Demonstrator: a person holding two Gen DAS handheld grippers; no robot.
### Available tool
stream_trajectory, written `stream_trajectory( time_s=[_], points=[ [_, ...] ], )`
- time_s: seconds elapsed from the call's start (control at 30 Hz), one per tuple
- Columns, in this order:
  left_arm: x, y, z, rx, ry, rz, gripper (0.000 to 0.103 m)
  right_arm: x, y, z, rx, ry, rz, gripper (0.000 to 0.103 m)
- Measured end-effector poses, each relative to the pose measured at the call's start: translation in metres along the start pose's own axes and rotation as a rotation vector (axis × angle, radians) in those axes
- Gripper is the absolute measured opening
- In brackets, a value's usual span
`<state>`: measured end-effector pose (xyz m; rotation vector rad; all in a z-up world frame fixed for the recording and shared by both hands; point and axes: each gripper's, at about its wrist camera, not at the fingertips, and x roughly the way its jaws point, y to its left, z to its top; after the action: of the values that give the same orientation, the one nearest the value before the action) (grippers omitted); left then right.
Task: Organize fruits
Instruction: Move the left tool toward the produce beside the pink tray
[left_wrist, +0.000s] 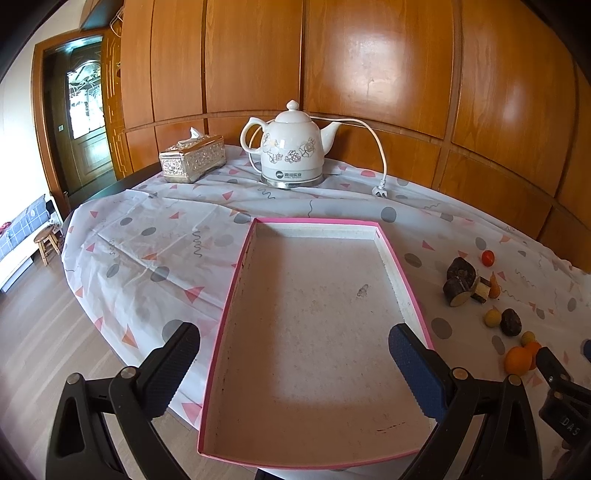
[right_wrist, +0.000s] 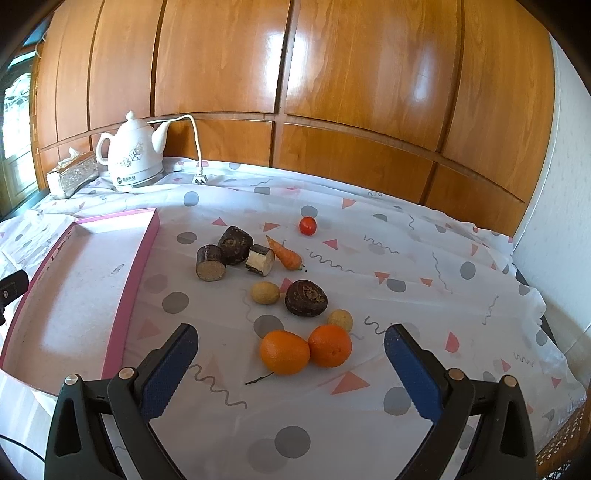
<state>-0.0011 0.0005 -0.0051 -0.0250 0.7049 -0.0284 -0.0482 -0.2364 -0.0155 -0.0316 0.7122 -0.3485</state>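
At lower centre of the right wrist view, right gripper (right_wrist: 291, 343) spread wide, empty, framing two oranges (right_wrist: 284, 352), left gripper (left_wrist: 294, 341) likewise released, empty, above pink tray (left_wrist: 236, 275).

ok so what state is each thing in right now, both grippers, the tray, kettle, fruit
left hand-held gripper: open, holding nothing, over the tray
right hand-held gripper: open, holding nothing, facing the oranges
shallow pink-rimmed tray: empty
white floral ceramic kettle: upright, lid on, cord unplugged
two round oranges: on the cloth, touching
small red tomato: on the cloth, alone
silver tissue box: tissue sticking out
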Motion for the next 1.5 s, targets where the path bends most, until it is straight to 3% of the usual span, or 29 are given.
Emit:
stream_trajectory(
  time_s=[0.47,1.0,1.5],
  points=[
    [-0.005,-0.007,-0.001,0.024,-0.003,-0.015,0.103,0.0,-0.009,-0.002,0.02,-0.004,0.001,0.103],
    [-0.005,-0.017,-0.003,0.022,0.011,-0.124,0.103,0.01,-0.033,-0.009,0.073,0.021,-0.017,0.103],
    [-0.001,-0.032,-0.004,0.073,0.047,-0.217,0.103,0.037,-0.118,-0.018,0.246,0.084,-0.165,0.103]
  ],
)
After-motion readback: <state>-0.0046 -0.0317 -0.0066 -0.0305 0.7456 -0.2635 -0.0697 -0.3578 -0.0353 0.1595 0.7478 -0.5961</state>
